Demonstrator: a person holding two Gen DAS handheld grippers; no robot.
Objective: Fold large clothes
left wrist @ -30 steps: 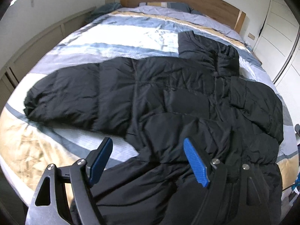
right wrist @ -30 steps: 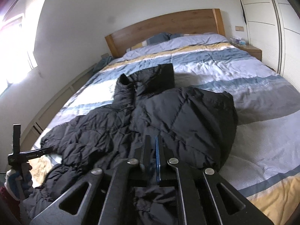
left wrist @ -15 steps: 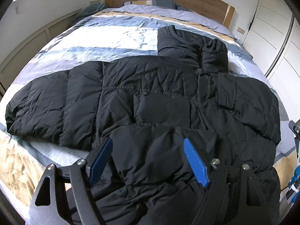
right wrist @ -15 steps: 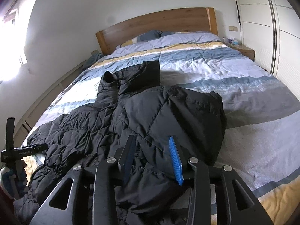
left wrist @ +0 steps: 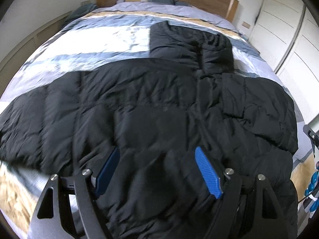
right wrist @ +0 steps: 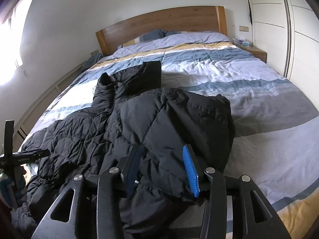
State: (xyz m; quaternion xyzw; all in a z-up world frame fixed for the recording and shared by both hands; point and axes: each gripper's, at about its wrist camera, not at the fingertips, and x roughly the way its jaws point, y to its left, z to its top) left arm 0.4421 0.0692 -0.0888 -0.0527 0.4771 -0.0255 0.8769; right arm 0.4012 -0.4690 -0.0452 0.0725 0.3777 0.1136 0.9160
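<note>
A large black puffer jacket [left wrist: 151, 103] lies spread across the striped bed, collar toward the headboard, one sleeve stretched left. In the right wrist view the jacket [right wrist: 169, 119] has its right sleeve folded over the body. My left gripper [left wrist: 159, 171] is open, its blue pads either side of the jacket's lower hem area, low over the fabric. My right gripper [right wrist: 161, 169] is open and empty, its jaws astride the folded sleeve's lower edge. The left gripper [right wrist: 22, 157] also shows at the left edge of the right wrist view.
The bed has a striped blue, white, grey and yellow duvet [right wrist: 249, 91] and a wooden headboard [right wrist: 165, 23]. A nightstand [right wrist: 255, 51] and white wardrobe doors [right wrist: 289, 29] stand at the right. A low wall ledge [left wrist: 30, 39] runs along the left.
My right gripper has opened and let go of the jacket fabric. My left gripper, open throughout, has moved forward and lower over the jacket's hem.
</note>
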